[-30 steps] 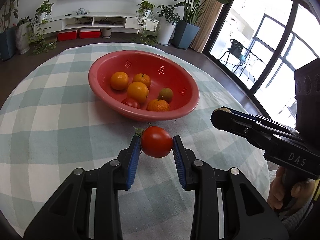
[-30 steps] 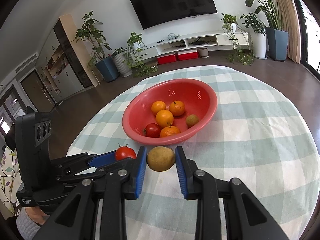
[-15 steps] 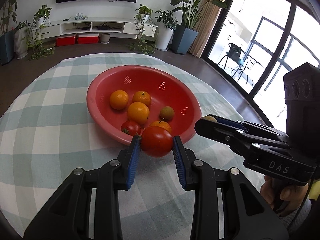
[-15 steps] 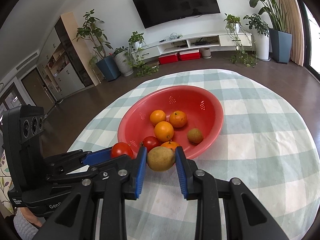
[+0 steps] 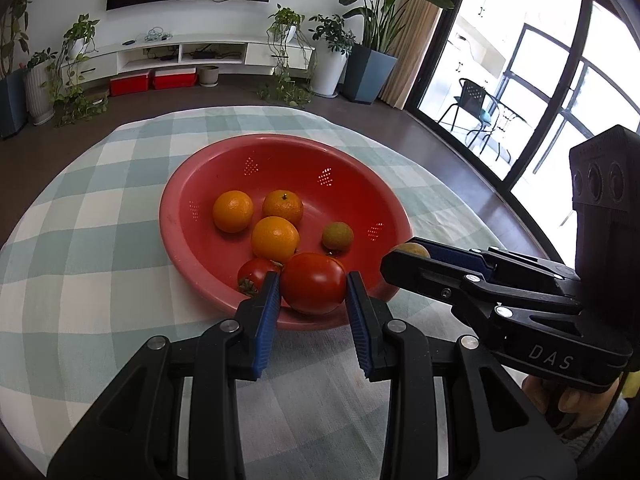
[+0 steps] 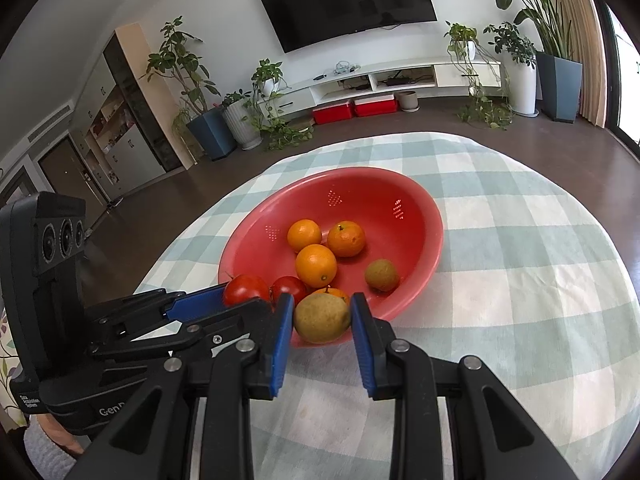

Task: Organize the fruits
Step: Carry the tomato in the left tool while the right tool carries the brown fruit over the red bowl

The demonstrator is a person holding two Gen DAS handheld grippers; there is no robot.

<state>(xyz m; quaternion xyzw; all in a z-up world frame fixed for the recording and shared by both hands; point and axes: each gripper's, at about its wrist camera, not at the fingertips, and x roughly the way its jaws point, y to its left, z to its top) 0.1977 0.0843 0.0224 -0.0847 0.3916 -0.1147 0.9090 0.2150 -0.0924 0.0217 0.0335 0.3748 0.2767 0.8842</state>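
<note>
A red tomato is clamped between the blue pads of my left gripper, held over the near rim of the red bowl. My right gripper is shut on a yellow-brown pear, also over the bowl's near rim. Inside the bowl lie several oranges, a second tomato and a small green-brown fruit. In the right wrist view the left gripper's tomato shows at the left; in the left wrist view the right gripper shows at the right with the pear's top peeking out.
The bowl stands on a round table under a pale green and white checked cloth. A person's hand grips the right tool's handle. Beyond the table are a TV shelf, potted plants and glass doors.
Both grippers have carried their fruits forward, from above the cloth in front of the bowl to above its near rim. The grips have not altered.
</note>
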